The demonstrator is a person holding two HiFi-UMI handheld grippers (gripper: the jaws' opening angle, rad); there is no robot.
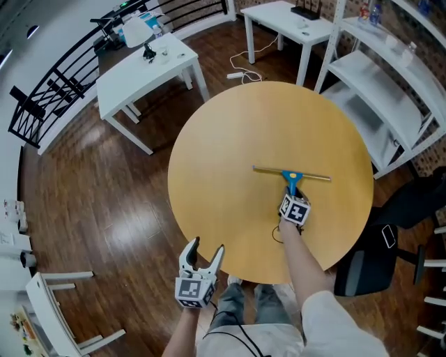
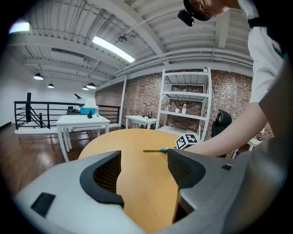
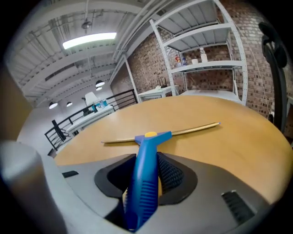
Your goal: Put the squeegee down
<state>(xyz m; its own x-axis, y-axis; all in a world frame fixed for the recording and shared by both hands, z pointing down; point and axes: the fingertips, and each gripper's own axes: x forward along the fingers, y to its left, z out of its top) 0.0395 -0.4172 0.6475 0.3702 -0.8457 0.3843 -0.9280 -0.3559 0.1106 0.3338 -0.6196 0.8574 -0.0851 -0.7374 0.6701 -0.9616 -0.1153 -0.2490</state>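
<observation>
The squeegee (image 1: 291,176) has a blue handle and a long thin gold blade; it lies low over the round wooden table (image 1: 230,139), right of centre. My right gripper (image 1: 293,197) is shut on the blue handle (image 3: 145,176), blade (image 3: 183,131) pointing away across the tabletop. Whether the blade touches the wood I cannot tell. My left gripper (image 1: 205,256) hangs open and empty at the table's near edge, left of the right arm. In the left gripper view the squeegee (image 2: 155,150) shows far off between the open jaws, beside the right gripper's marker cube (image 2: 187,141).
A white desk (image 1: 143,66) stands beyond the table at the upper left, another white table (image 1: 289,21) at the top. White shelving (image 1: 390,77) lines the right side. A black office chair (image 1: 380,247) sits by the table's right edge. Black railing (image 1: 63,77) runs along the far left.
</observation>
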